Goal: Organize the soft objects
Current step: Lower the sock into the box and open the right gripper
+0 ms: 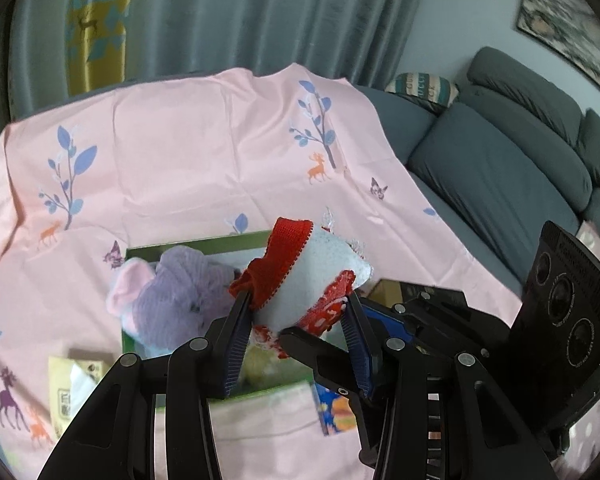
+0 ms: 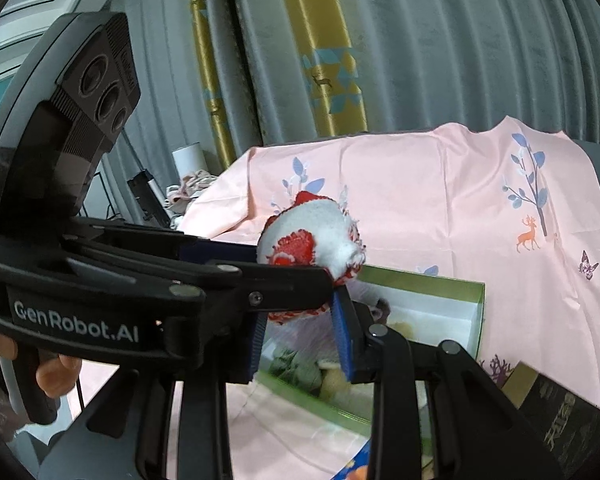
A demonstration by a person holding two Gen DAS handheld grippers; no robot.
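Observation:
A rolled white sock bundle with red trim (image 1: 320,268) hangs above an open green box (image 1: 204,242) with a white inside. My left gripper (image 1: 296,300) is shut on the bundle, one pad on each side. The right gripper (image 2: 298,312) pinches the bundle's (image 2: 316,232) lower red-and-white edge from below, and its black finger crosses under the bundle in the left wrist view. In the right wrist view the left gripper (image 2: 296,260) reaches in from the left. A purple knitted elephant (image 1: 180,296) lies in the box (image 2: 420,280), beside a greenish soft toy (image 2: 296,364).
A pink cloth (image 1: 188,152) printed with trees and deer covers the surface. A grey sofa (image 1: 500,168) is at the right and curtains (image 1: 240,16) hang behind. A tissue pack (image 1: 72,384), a colourful card (image 1: 332,408) and a dark box (image 2: 560,428) lie near the green box.

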